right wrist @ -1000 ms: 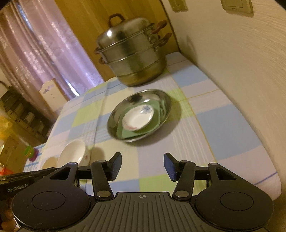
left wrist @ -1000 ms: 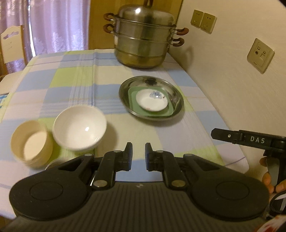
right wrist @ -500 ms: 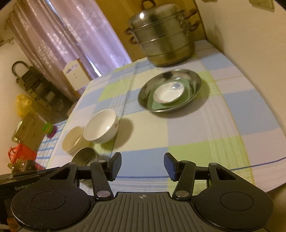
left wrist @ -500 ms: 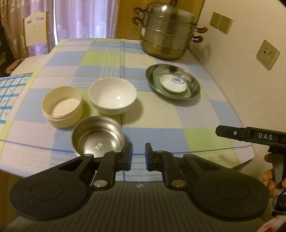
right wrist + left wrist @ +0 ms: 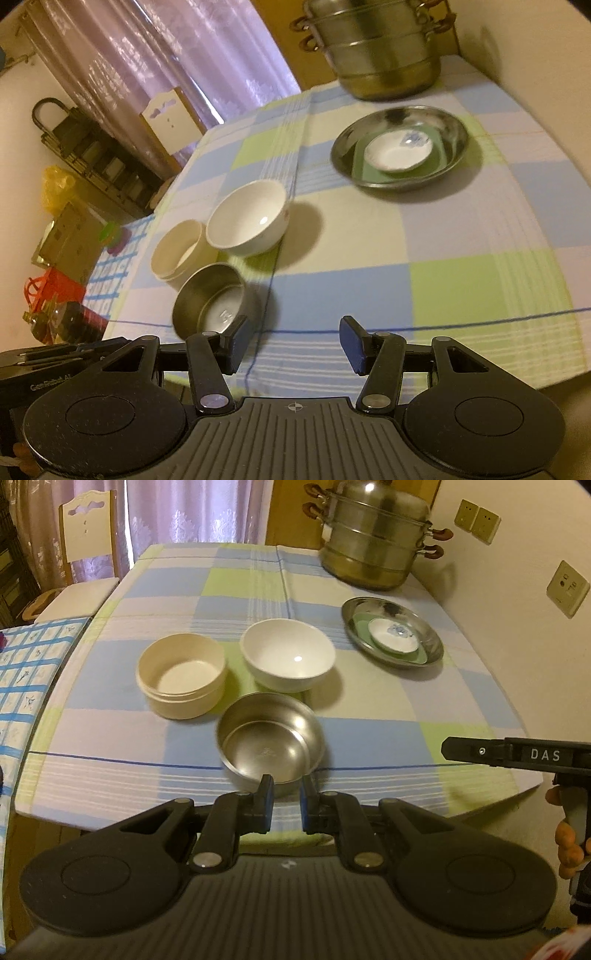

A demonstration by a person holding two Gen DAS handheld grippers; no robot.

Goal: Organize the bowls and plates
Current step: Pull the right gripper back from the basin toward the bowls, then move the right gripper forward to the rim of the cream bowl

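Left wrist view: the left tool (image 5: 283, 800) hangs at the near edge of the tabletop (image 5: 369, 709), its fingers parted by a narrow gap and holding nothing; directly ahead of its tips, just beyond them, stands the steel bowl (image 5: 270, 741), upright and empty; farther ahead and slightly right sits the white bowl (image 5: 288, 654), close behind the steel one; ahead and to the left is the cream round container (image 5: 181, 675), just beside the white bowl; well ahead on the right lies the steel plate (image 5: 392, 632), carrying a green square plate (image 5: 361, 627) with a small white dish (image 5: 393, 636) on top; beyond that stack, at the far right of the tabletop, stands the tiered steamer pot (image 5: 373, 539); the right tool (image 5: 491, 754) shows at the right edge, off the tabletop's side.

Right wrist view: the right tool (image 5: 292, 344) is spread wide and empty, hovering at the near edge of the checked cloth; the steel bowl (image 5: 209, 300) sits just ahead of its left finger (image 5: 239, 342); the white bowl (image 5: 246, 218) and cream round container (image 5: 178, 248) lie farther ahead on the left; the steel plate (image 5: 399, 147) stack is well ahead, slightly right; whether any bowls touch cannot be told.
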